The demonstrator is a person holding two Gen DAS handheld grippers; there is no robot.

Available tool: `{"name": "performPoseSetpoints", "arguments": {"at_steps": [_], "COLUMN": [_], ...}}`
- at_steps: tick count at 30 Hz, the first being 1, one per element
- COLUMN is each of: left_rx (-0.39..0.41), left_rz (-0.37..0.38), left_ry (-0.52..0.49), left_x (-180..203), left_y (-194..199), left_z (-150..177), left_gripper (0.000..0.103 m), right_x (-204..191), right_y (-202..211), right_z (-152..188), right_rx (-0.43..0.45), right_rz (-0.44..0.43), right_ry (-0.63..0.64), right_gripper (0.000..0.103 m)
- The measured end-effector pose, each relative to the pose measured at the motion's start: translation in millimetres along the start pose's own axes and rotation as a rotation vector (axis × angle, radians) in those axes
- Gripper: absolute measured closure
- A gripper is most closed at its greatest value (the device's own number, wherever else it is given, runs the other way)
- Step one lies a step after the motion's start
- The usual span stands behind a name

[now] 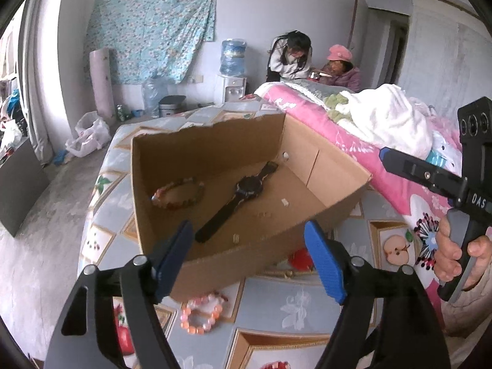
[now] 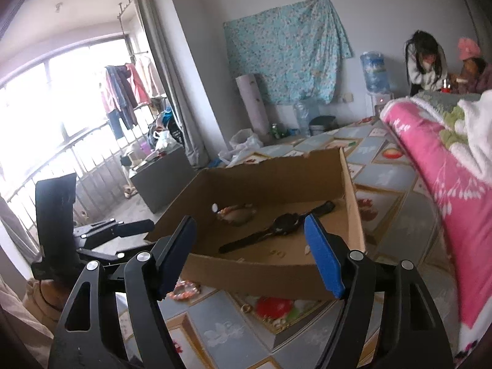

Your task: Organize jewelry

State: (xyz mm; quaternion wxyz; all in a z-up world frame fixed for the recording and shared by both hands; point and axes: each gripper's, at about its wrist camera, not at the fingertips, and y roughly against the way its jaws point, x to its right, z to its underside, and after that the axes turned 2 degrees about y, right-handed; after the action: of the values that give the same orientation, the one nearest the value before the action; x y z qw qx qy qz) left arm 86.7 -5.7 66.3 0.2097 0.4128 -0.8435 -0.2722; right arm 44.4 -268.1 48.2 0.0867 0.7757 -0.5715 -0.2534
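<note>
While both tools stand wide apart with nothing between their pads, an open cardboard box (image 1: 233, 166) sits on a bed covered by a patterned sheet (image 1: 276, 301) of fruit and flower squares. The left tool (image 1: 249, 264), at the bottom of the left wrist view, frames the near wall of the box without touching it. The right tool (image 2: 250, 256), at the bottom of the right wrist view, likewise hangs just before the box, gripping nothing.

Inside the box, a black wristwatch (image 1: 236, 201) lies flat and diagonal across the floor, its strap stretched out. A beaded bracelet (image 1: 177, 193) of brownish and reddish beads lies beside it, toward the left wall of the box, apart from the watch. A few tiny pale items dot the box floor near the watch; they are too small to tell.

Outside the box, at the lower middle of the left wrist view, a pink and orange beaded bracelet (image 1: 201, 312) rests on the sheet just below the near wall. A person's hand (image 1: 461, 255) at the right edge of that view holds the handle of the right tool. A pink blanket (image 1: 353, 141) is heaped at the right, beyond the box.
</note>
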Motion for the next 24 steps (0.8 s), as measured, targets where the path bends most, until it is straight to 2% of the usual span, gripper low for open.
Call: {"name": "performPoseSetpoints", "arguments": {"at_steps": [8,24], "left_rx": [-0.034,-0.074], "left_rz": [-0.035,-0.065], "left_ry": [-0.006,0.002], "left_x": [9,13], "left_y": [5,-3], "left_z": [20,37], "left_gripper": [0.024,0.023], "right_x": [-7,-18], "right_y": [3,1], "right_z": [8,21], "right_rx": [-0.016,-0.063], "right_rz": [-0.02,-0.059], "right_ry": [0.013,0.039], "right_gripper": [0.025,0.025]}}
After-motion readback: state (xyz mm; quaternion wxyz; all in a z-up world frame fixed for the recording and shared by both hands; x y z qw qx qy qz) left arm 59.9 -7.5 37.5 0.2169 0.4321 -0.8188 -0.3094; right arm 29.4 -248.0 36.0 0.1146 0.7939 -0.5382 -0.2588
